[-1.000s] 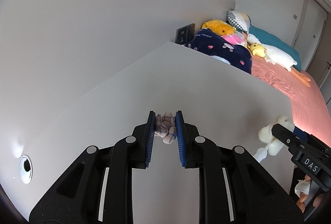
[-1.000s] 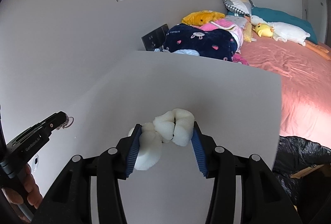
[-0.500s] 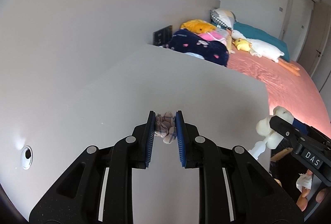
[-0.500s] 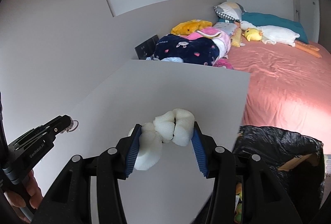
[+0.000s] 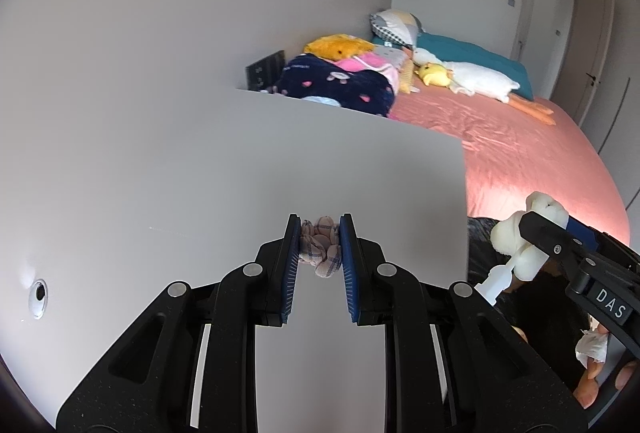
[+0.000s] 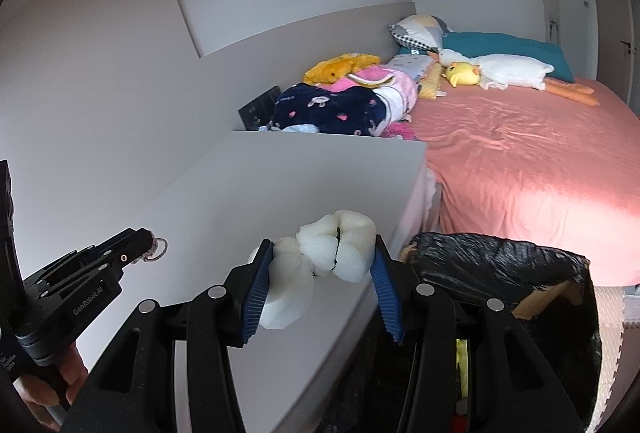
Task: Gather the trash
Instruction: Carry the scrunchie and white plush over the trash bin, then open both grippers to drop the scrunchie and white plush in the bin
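- Both hands have carried their loads sideways off the desk toward the bed side over the last second; the black-lined bin, a sliver at the edge of the right wrist view a second ago, now fills that view's lower right, and the far wall has slid leftward in both views.
- On the left, the left gripper (image 5: 320,257) is clamped as tight as it goes on a small crumpled wad of checked paper (image 5: 319,251), which hangs over the bare white desk (image 5: 200,173), not yet past its right edge.
- Nothing else lies on the part of the desk that shows, apart from a round cable hole (image 5: 39,293) near its left end, so the pick-up part looks finished here.
- Further right, the right gripper (image 6: 320,269) stands partly open around a squashed lump of white foam (image 6: 320,261), both blue pads pressing into it.
- That foam sits just at the desk's corner, beside the bin (image 6: 520,273) but not yet above its mouth.
- At the far right, the bin already holds some rubbish, a yellow scrap showing inside.
- What remains, as I judge it: carry both pieces over the bin's mouth and let go, the foam being nearer.
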The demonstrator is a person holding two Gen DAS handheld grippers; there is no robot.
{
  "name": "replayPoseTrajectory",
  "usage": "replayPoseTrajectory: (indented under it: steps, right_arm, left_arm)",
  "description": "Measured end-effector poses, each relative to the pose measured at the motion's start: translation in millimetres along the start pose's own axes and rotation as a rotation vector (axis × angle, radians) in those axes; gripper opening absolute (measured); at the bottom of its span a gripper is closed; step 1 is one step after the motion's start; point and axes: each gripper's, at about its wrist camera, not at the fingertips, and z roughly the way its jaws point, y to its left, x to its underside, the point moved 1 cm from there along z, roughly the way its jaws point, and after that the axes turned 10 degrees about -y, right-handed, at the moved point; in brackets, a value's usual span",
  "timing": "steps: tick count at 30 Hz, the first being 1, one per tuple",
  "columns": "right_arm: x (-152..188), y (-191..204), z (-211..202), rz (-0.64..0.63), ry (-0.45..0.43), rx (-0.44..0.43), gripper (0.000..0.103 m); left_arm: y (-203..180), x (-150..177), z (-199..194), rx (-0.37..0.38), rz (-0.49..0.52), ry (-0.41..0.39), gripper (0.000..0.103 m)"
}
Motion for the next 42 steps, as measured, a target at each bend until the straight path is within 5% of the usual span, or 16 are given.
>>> replayPoseTrajectory:
  steps: [42]
  right_arm:
    - [7,-160,-93,0.151,-0.085,0.265,0.051]
  left_arm:
    - [-166,28,8,0.279,0.205,0.080,0.020]
